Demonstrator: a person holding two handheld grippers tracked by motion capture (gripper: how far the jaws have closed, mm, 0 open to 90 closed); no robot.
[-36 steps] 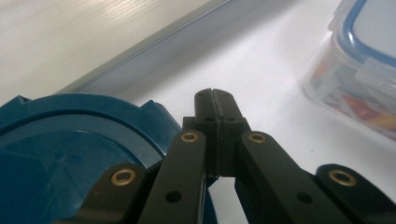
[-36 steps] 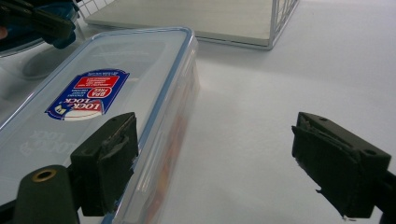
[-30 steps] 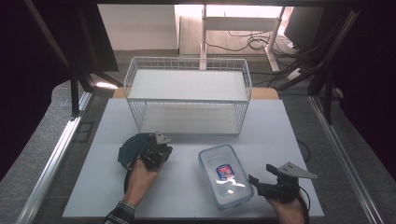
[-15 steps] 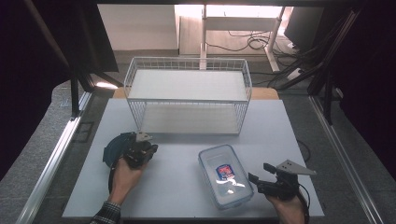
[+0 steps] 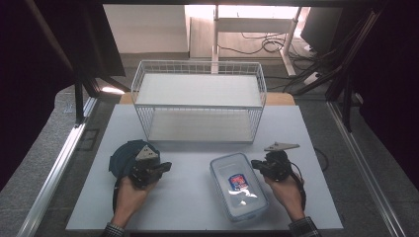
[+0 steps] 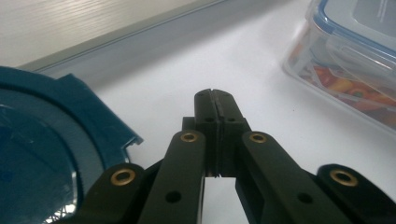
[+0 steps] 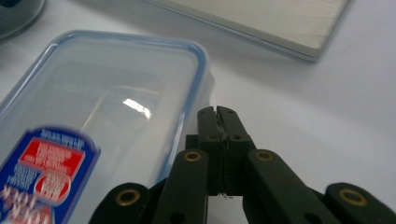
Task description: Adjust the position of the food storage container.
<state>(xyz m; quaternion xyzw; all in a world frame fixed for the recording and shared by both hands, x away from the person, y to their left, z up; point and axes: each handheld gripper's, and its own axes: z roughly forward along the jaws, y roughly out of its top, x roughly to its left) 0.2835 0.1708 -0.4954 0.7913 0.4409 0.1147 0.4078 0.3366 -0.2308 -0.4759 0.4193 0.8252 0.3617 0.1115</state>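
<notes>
Jaws of left gripper (image 5: 165,166) and right gripper (image 5: 254,163) clenched empty, clear lidded box (image 5: 239,185) between, wire basket (image 5: 198,101) beyond.

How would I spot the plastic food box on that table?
Start at the white wire basket at the table's far side. Nearer the person, right of centre, lies a clear rectangular plastic box. Unlike the round dark-blue lid to the left, it carries a red-and-blue label.

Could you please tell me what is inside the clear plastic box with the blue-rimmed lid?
Through the clear plastic box, orange and red pieces show at the bottom. The lid and its label cover the rest.
</notes>
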